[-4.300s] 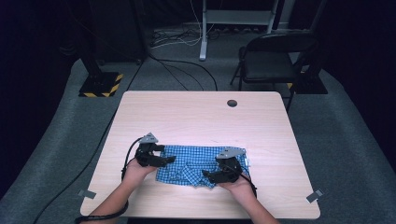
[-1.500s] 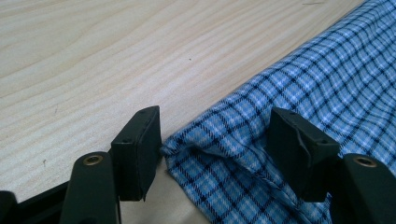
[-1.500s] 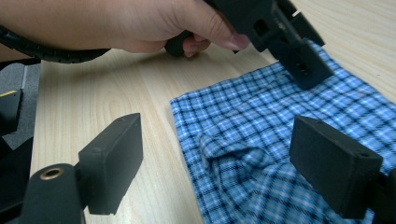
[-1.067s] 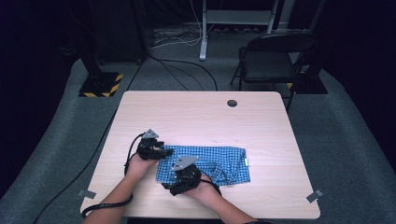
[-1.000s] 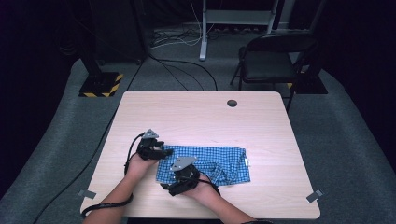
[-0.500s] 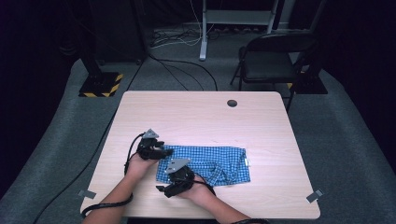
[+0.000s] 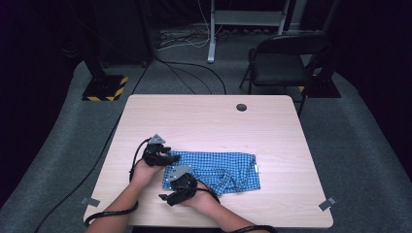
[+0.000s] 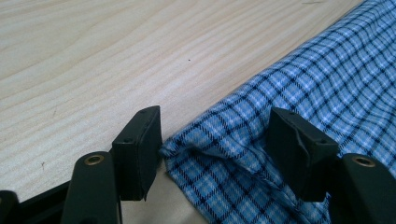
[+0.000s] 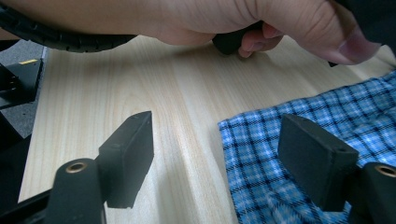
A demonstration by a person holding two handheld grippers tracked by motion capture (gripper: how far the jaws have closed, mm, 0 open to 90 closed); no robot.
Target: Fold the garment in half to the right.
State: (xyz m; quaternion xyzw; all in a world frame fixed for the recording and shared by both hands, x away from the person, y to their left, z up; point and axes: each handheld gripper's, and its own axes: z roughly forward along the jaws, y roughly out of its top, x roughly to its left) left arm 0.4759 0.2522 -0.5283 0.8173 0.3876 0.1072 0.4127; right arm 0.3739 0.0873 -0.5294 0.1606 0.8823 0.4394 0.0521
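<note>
A blue checked cloth (image 7: 214, 171) lies folded flat on the wooden table (image 7: 209, 126), near its front edge. My left gripper (image 7: 167, 156) is at the cloth's far left corner. In the left gripper view its jaws (image 8: 217, 149) stand apart astride that corner (image 8: 219, 154), which is not squeezed. My right gripper (image 7: 167, 196) sits low at the near left corner. Its jaws (image 9: 217, 158) have just been closing but remain wide, with the cloth's corner (image 9: 261, 154) between them and the pads (image 9: 130, 154) off it.
The person's left hand (image 9: 280, 23) and a black cable (image 9: 60, 37) are just beyond the right gripper. A round hole (image 7: 241, 107) is in the table's far side, with tape marks (image 7: 328, 204) at the front corners. A chair (image 7: 284, 63) and a striped stand base (image 7: 104, 90) stand behind.
My right gripper has slid left along the cloth's near edge, from the right end to the near left corner, and sunk a little. The left gripper has stayed put.
</note>
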